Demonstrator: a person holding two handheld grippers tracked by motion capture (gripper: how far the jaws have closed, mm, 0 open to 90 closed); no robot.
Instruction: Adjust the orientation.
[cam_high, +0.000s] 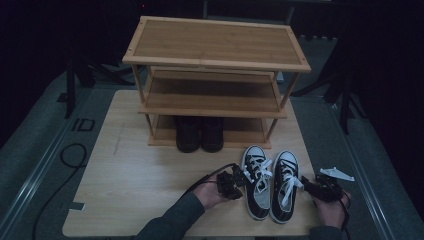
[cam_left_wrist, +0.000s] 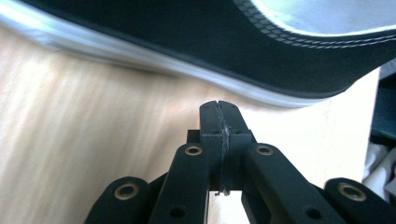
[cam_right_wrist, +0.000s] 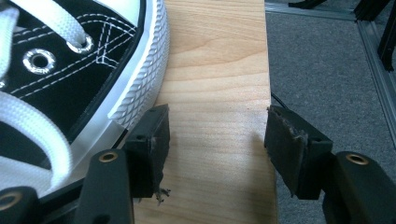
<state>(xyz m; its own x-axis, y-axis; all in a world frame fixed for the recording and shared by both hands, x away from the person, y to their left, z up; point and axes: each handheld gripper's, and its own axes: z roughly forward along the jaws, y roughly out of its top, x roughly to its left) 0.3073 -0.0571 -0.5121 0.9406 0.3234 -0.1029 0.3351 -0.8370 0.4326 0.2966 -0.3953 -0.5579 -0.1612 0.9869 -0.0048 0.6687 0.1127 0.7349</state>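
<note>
Under the rack (cam_high: 215, 80), 2 dark shoes (cam_high: 200, 134) half hidden, left gripper (cam_high: 239, 181) closed, right gripper (cam_high: 306, 185) agape beside sneakers (cam_high: 270, 182).

The tabletop (cam_right_wrist: 215, 60) is pale, smooth wood with a matt grain, and the shoe rack (cam_high: 215, 45) looks like bamboo. The sneakers (cam_high: 270, 185) are black canvas with white stitching, metal eyelets, woven cloth laces and ribbed white rubber edging.

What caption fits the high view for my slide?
Left claw shut and right claw open flank black-and-white sneakers before a bamboo shoe rack.
</note>
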